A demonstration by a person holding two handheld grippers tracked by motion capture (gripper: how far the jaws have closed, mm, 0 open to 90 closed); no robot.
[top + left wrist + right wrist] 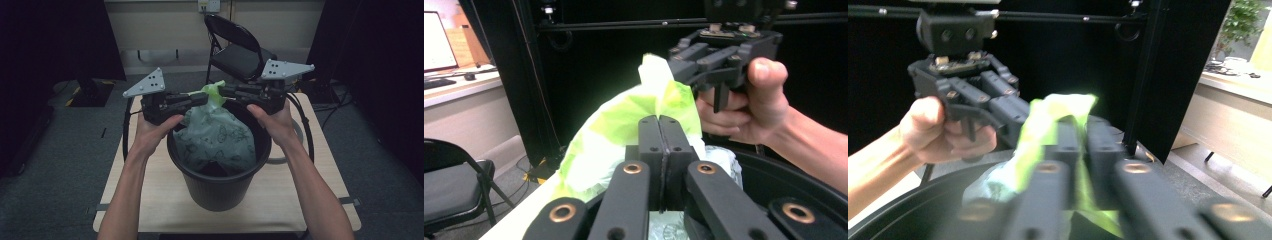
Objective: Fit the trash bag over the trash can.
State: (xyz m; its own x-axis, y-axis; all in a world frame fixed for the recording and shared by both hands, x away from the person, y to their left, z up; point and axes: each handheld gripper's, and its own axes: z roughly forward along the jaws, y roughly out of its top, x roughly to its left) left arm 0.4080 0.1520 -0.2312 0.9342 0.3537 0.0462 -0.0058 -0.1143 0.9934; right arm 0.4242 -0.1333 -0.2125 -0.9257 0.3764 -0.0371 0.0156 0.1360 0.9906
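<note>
- Sitting on one light wooden table (150,210) is one black ribbed bin (220,187), and one pale green bag (215,135) printed with dark leaf shapes rises out of its mouth.
- Gathering at the top, the bag narrows into one bright green neck (214,91), which stands above the bin's rim between two grippers.
- The left gripper (200,98) comes in from the left of the high view; in the left gripper view its two jaws stand pressed together, and the green film (634,115) lies just behind them and on both sides. They look clamped on the bag's neck.
- The right gripper (224,91) comes in from the opposite side, its tip at the same green neck. The right gripper view is blurred, but a strip of green film (1083,195) runs down between its two jaws, which stand close together on it.
- Two bare hands hold the tools, one each: the left hand (155,129) and the right hand (275,120), both over the bin's rim.
- Each gripper carries one grey three-cornered plate on top, two in all.
- One black folding chair (240,50) stands beyond the table's far edge.
</note>
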